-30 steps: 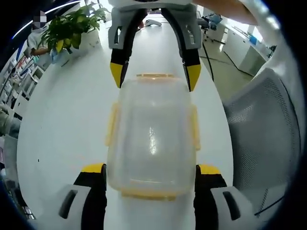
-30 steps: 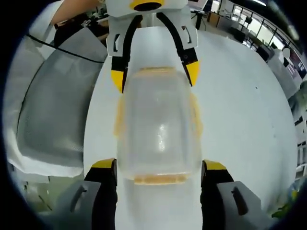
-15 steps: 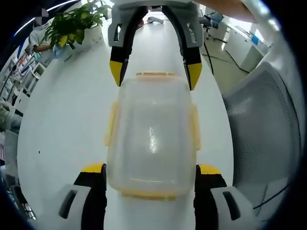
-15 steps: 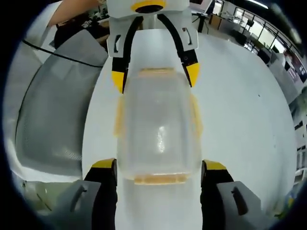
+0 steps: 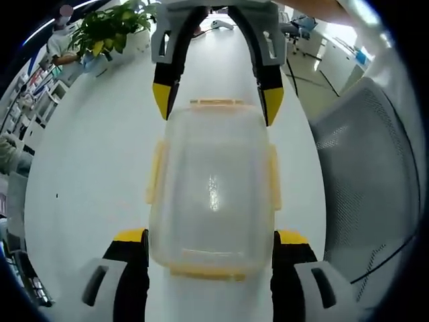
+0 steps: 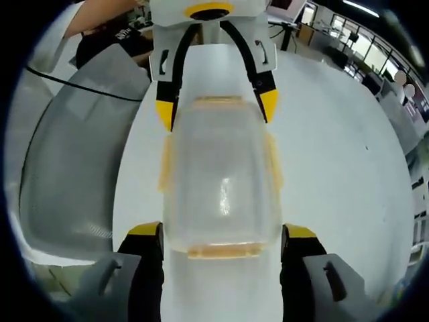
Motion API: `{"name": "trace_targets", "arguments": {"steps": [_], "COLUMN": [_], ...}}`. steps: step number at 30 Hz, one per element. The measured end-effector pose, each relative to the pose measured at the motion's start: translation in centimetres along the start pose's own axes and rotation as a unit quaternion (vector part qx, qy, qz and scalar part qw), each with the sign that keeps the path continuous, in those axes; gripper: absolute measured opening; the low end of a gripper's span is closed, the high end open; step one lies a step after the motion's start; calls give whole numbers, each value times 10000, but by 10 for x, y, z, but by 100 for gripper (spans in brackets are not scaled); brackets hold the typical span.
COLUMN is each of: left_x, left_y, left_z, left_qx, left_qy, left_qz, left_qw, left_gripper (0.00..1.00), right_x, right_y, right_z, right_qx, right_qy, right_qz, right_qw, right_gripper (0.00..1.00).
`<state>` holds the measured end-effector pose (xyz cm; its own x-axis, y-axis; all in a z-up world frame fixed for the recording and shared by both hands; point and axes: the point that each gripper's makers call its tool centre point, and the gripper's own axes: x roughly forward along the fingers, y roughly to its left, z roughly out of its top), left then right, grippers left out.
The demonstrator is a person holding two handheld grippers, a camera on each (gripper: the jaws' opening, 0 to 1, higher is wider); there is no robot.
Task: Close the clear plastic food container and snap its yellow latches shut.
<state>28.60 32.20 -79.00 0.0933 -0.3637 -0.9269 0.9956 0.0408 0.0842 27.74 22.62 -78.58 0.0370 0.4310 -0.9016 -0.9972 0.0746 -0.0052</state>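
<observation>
The clear plastic food container (image 5: 213,188) has its lid on and hangs over the white table (image 5: 94,154), held at both ends. Yellow latches (image 5: 155,173) stick out along its sides and ends; whether they are snapped down cannot be told. My left gripper (image 5: 211,236) is shut on the near end in the left gripper view, and the right gripper (image 5: 216,106) clamps the far end. In the right gripper view the same container (image 6: 220,181) sits between my right gripper (image 6: 221,232) below and the left gripper (image 6: 214,106) above.
A grey mesh chair (image 5: 365,174) stands beside the table, seen again as the chair (image 6: 67,154) at the left. A potted plant (image 5: 110,28) and a person (image 5: 62,48) are at the table's far end. Office desks (image 6: 348,47) line the background.
The container keeps its place between both grippers while the background slides slightly, so both hands and the container have shifted together. The grips are unchanged.
</observation>
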Motion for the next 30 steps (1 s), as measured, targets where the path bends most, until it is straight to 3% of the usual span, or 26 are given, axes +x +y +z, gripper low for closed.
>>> {"name": "trace_targets", "arguments": {"steps": [20,30], "left_x": [-1,0], "left_y": [4,23], "left_z": [-5,-6], "left_qx": [-17,-30], "left_qy": [13,12], "left_qz": [-49,-57], "left_qw": [10000,10000], "left_gripper": [73,73], "right_x": [2,4], "right_y": [-5,-23], "right_z": [6,9], "right_qx": [-1,-9], "right_qy": [-76,-75], "right_qz": [15,17], "right_qw": [10000,10000], "right_gripper": [68,68]}}
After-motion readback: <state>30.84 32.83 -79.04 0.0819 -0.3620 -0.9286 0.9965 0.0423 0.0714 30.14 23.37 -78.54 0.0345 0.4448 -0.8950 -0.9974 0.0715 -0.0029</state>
